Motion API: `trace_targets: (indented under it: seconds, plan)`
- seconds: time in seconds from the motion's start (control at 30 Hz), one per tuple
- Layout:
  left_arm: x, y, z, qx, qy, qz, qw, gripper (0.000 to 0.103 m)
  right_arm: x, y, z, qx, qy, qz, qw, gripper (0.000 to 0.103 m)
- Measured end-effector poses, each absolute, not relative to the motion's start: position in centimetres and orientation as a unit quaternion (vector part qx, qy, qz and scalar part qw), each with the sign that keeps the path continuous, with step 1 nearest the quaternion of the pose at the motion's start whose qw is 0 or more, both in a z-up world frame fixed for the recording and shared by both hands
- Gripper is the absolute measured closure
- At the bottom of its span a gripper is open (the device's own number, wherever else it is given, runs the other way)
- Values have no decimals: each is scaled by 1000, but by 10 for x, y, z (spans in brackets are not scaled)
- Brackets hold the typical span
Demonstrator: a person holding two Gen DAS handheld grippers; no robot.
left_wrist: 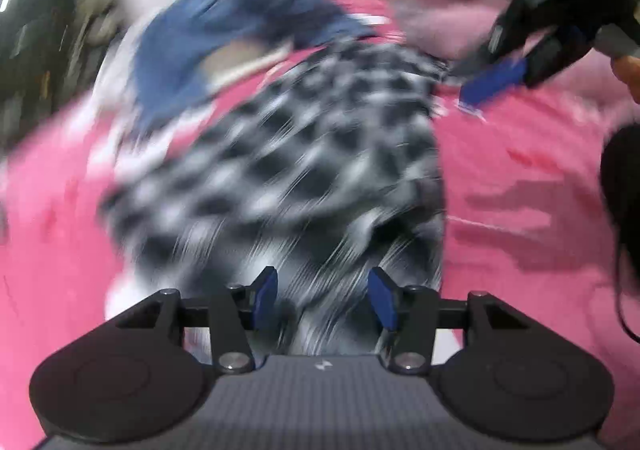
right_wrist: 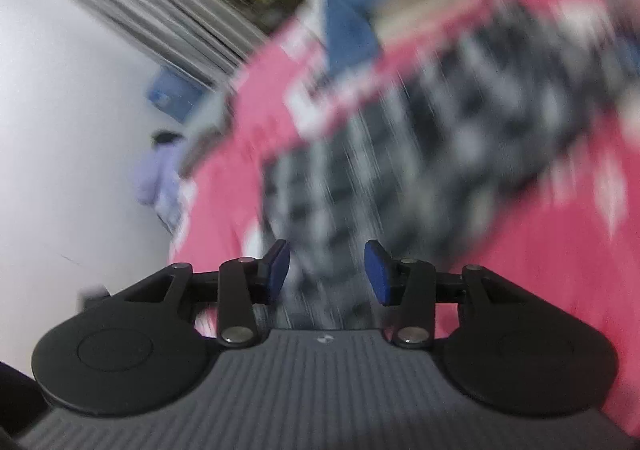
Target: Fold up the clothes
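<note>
bedside clutter, blurred
a pink sheet (left_wrist: 520, 177) covered the bed; a white wall (right_wrist: 60, 109) stood beside grey slats (right_wrist: 160, 17).

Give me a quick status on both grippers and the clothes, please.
Left gripper open, nothing held. Right gripper open, nothing held. Checkered garment spread on pink sheet, blue garment beyond it. Heavy motion blur; no obstruction seen.

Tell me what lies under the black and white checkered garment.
Under the checkered garment is a pink cover, showing on both sides of it. A blue garment lies at its far end. What the checkered cloth hides beneath its middle cannot be seen; the pictures are blurred.
</note>
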State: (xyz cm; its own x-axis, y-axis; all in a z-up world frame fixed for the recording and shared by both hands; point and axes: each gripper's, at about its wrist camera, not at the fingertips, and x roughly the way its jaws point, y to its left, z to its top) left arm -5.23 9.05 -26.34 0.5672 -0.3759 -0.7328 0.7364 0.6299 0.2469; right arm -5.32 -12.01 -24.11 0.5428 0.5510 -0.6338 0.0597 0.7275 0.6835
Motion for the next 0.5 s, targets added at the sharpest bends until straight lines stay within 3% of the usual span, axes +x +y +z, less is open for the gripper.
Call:
trace_targets:
  seconds: [0.1, 0.13, 0.23, 0.27, 0.37, 0.5]
  plan:
    - [-63, 52, -278, 383, 267, -337, 817, 51, -71, -112, -276, 385, 477, 116, 782, 62]
    - [-64, 42, -284, 408, 255, -335, 810, 56, -74, -110, -280, 390, 479, 109, 779, 62]
    - [-54, 40, -283, 394, 265, -325, 817, 91, -77, -104, -281, 382, 478, 100, 785, 62]
    - [-48, 42, -280, 377, 275, -323, 824, 95, -77, -102, -277, 373, 476, 102, 790, 62]
    - [-34, 55, -262, 295, 307, -329, 843, 100, -76, -102, -272, 368, 461, 109, 800, 63]
    - [-28, 66, -262, 265, 329, -341, 840, 100, -62, -102, -284, 413, 452, 105, 783, 62]
